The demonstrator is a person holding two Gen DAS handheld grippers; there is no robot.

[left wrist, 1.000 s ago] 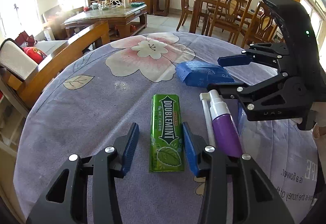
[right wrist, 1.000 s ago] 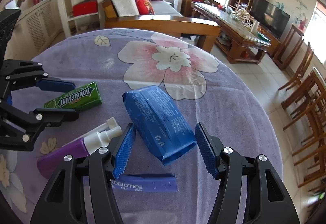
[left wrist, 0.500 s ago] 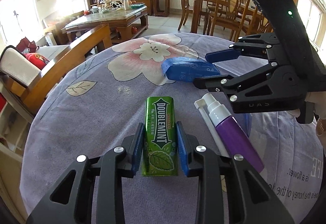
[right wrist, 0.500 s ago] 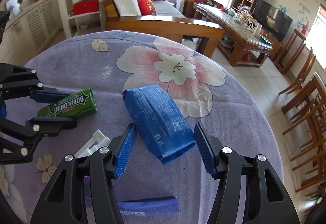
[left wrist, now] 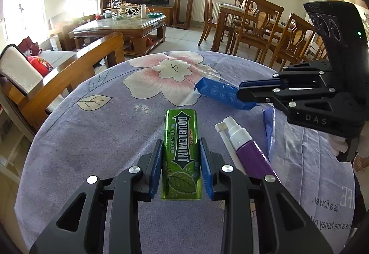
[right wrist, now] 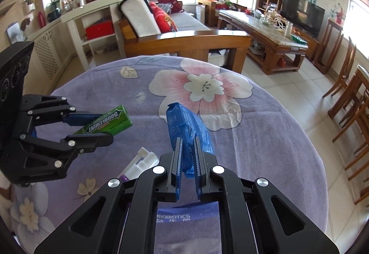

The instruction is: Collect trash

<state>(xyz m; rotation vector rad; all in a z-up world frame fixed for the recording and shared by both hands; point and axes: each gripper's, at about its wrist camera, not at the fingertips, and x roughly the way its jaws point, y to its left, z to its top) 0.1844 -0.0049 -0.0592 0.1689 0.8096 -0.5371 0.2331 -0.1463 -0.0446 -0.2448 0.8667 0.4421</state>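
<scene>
The round table draped in a lilac cloth [left wrist: 92, 138] printed with a large pink-and-white flower [right wrist: 203, 90] carried everything, and that flower serves as the landmark here.

The left gripper [left wrist: 180, 161], black with blue pads, sat on the near side of the flower. Its jaws were narrowed onto the long sides of a flat green Doublemint gum pack [left wrist: 181, 154], both pads pressing the pack, whose far end pointed toward the flower. In the right wrist view the pack [right wrist: 108, 123] appeared tilted, its free end raised off the cloth.

The right gripper [right wrist: 187, 161] stood to the near right of the flower as the left wrist view showed it. Its jaws were almost fully together, pinching a crumpled blue plastic pouch [right wrist: 186, 124], which stuck out beyond the fingertips toward the flower's lower petals and hung clear of the cloth.

A purple spray bottle with a white pump head [left wrist: 244, 147] lay on the cloth just beside the gum pack, on the side away from the flower's centre. A thin blue sachet marked PROBIOTICS [right wrist: 184, 214] lay flat beneath the right gripper, farther from the flower than the pouch.
</scene>
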